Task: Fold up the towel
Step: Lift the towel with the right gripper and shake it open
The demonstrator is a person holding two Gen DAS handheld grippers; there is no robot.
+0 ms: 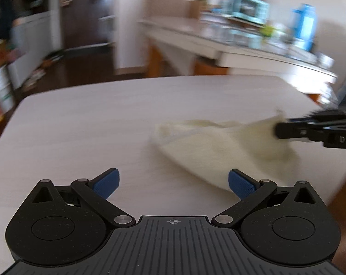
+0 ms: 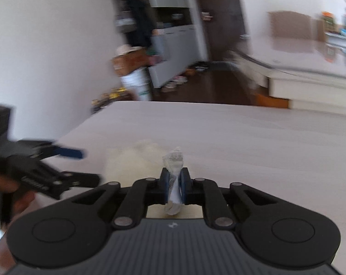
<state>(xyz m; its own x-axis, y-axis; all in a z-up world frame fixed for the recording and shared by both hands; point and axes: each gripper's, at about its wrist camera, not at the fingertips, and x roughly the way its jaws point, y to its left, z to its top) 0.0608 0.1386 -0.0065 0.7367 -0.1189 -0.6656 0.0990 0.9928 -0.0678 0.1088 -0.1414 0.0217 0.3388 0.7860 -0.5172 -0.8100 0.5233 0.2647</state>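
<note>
A cream towel [image 1: 221,142] lies bunched on the pale wooden table [image 1: 104,123], stretched toward the right. My right gripper [image 1: 278,130] comes in from the right edge and is shut on the towel's right corner. In the right wrist view that gripper [image 2: 174,183] pinches a thin fold of the towel [image 2: 174,160] between its blue pads, with the rest of the cloth [image 2: 136,160] lying just beyond. My left gripper [image 1: 174,181] hovers over the table near the towel's near edge, its blue pads wide apart and nothing between them. It also shows at the left [image 2: 81,167] of the right wrist view.
A long counter [image 1: 241,43] crowded with a teal appliance [image 1: 250,8] and a blue jug [image 1: 304,26] runs behind the table. Dark floor, cabinets [image 2: 173,52] and boxes lie beyond the table's far edge. A hand [image 2: 3,190] holds the left gripper.
</note>
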